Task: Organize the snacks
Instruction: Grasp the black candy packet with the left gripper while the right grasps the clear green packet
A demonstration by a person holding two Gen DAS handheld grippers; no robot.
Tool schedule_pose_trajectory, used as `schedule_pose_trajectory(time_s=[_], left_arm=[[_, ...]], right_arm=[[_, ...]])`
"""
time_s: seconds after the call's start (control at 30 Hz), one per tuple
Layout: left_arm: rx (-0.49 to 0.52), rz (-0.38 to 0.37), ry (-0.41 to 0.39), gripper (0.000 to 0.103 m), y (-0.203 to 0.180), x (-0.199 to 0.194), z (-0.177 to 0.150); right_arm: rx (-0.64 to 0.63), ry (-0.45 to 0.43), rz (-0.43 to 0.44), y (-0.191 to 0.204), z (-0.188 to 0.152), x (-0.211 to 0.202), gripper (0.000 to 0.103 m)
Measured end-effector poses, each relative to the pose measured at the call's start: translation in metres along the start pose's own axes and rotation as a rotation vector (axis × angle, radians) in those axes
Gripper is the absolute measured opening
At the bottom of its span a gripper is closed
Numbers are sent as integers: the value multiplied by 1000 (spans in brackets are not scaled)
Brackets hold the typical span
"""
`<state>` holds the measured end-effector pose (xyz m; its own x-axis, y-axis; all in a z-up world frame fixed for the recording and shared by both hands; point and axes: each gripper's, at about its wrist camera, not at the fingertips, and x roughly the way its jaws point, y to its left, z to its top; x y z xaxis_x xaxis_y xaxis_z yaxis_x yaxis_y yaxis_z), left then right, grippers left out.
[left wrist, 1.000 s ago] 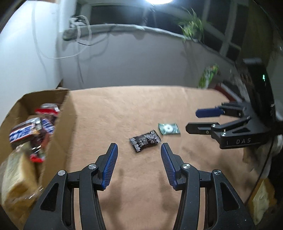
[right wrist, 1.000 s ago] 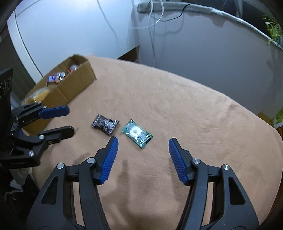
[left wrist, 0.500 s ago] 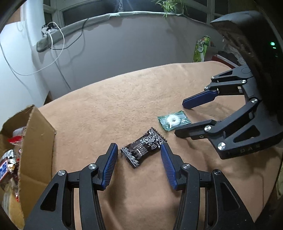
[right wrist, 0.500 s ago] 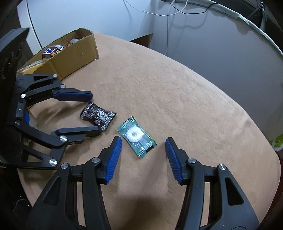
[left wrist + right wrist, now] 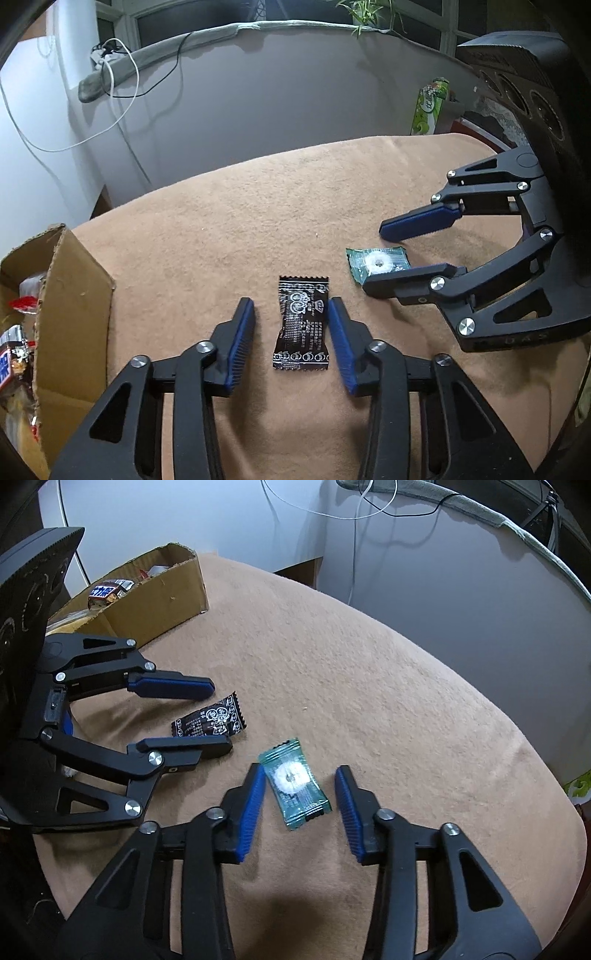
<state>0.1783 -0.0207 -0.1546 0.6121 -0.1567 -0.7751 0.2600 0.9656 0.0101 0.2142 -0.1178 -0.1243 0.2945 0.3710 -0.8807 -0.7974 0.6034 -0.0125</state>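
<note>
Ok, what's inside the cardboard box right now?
The cardboard box holds a Snickers bar on top, with other wrappers, one red and white, beside it. Its walls hide whatever lies deeper, so no count is possible.

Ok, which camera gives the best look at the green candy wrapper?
The right wrist view: the green candy wrapper lies whole between the open right gripper. In the left wrist view it is smaller, off to the side, partly hidden by that gripper.
</note>
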Motion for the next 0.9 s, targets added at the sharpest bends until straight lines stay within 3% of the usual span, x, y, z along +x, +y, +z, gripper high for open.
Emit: schedule_pose_trajectory(time_s=[0.17,0.6,0.9], left_arm=[[-17,-5,-2,25,1,-1,0],[-178,-42,-41,24,15,-18,-12],[-237,-47,-128,24,17,-59,-17]], right_arm=[[34,-12,-8,-1,-2,-1,26],[220,-111,13,-9,-17,-29,24],[300,-207,41,2,-26,-68,24]])
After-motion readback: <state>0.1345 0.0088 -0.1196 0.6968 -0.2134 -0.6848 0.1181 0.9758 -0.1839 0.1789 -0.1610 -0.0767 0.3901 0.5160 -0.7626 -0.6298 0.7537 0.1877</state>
